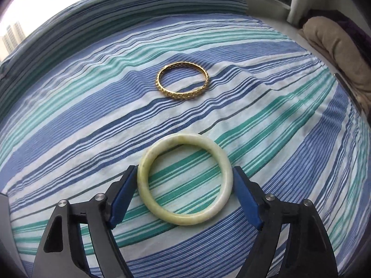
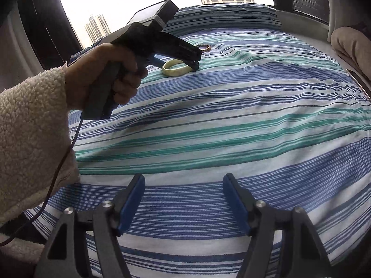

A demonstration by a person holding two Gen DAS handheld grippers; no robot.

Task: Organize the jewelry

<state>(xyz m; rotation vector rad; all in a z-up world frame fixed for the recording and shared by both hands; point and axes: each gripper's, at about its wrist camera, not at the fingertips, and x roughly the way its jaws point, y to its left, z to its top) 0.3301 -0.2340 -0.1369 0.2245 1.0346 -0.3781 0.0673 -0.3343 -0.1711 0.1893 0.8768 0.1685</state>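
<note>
A pale green jade bangle (image 1: pixel 148 162) lies flat on the striped bedspread (image 1: pixel 69 127) between the blue pads of my left gripper (image 1: pixel 185 173). The jaws are wide, with the left pad touching the bangle's rim and the right pad at or just off its right rim. A gold patterned bangle (image 1: pixel 183 93) lies farther away on the bedspread. In the right wrist view the left gripper (image 2: pixel 176 66) stands over the jade bangle (image 2: pixel 174 72), and the gold bangle (image 2: pixel 205 47) lies just beyond. My right gripper (image 2: pixel 184 185) is open and empty above the bedspread.
A striped pillow (image 1: pixel 139 2) lies at the far end of the bed. A folded beige blanket (image 1: pixel 336 46) sits on the ledge at the right. Windows stand behind the bed. A hand in a fleece sleeve (image 2: pixel 30 125) holds the left gripper.
</note>
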